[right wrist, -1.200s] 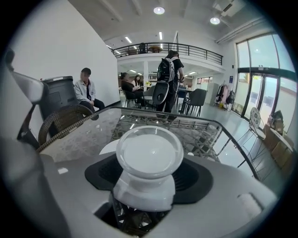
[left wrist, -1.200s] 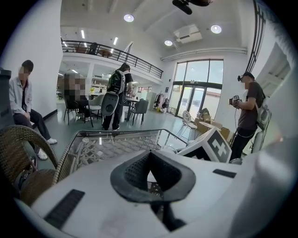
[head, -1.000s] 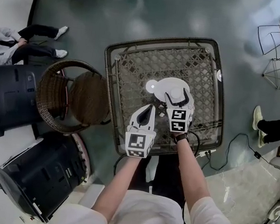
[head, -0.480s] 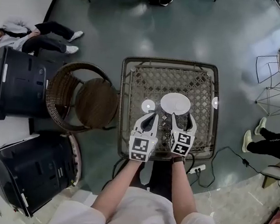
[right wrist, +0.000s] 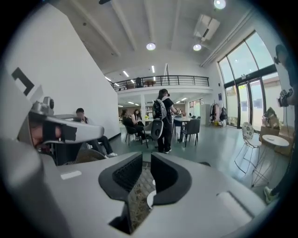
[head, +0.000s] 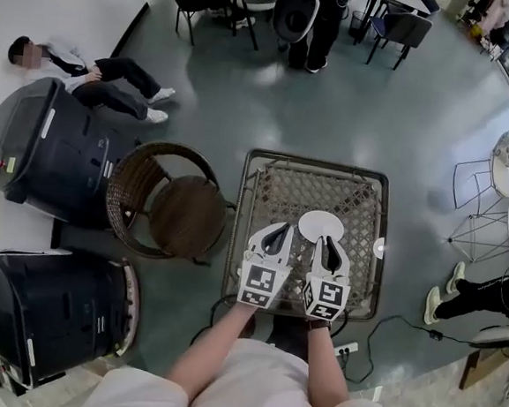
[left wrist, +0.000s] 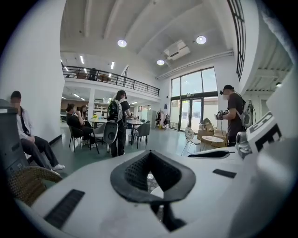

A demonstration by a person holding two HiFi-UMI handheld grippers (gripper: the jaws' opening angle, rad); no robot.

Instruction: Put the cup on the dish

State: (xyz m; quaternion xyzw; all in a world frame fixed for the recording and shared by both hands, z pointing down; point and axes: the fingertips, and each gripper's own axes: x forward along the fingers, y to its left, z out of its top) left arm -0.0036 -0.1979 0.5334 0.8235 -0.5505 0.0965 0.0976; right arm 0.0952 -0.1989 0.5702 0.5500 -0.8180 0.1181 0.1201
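A round white dish (head: 321,223) lies on the woven wicker table (head: 361,199), right of its middle. My right gripper (head: 328,244) hovers just short of the dish's near edge. Its jaws are closing to a narrow gap (right wrist: 145,163) with nothing between them, and the tabletop and a white rim (right wrist: 149,199) show through it. My left gripper (head: 278,232) hangs beside it on the left, its curved fingertips meeting (left wrist: 149,153) around an empty hollow. I cannot make out the cup in the head view. A small white round spot (left wrist: 148,176) shows through that hollow.
A round wicker chair (head: 176,207) stands against the table's left side. Two large black machines (head: 47,149) (head: 41,312) stand further left, with a person sitting on the floor (head: 98,74). Wire chairs (head: 486,187) are at the right. A cable and power strip (head: 348,348) lie near the table's front.
The head view has pulled up and back. Both grippers drew back from the dish toward the table's near edge. The right jaws went from wide open over the dish to a narrow gap.
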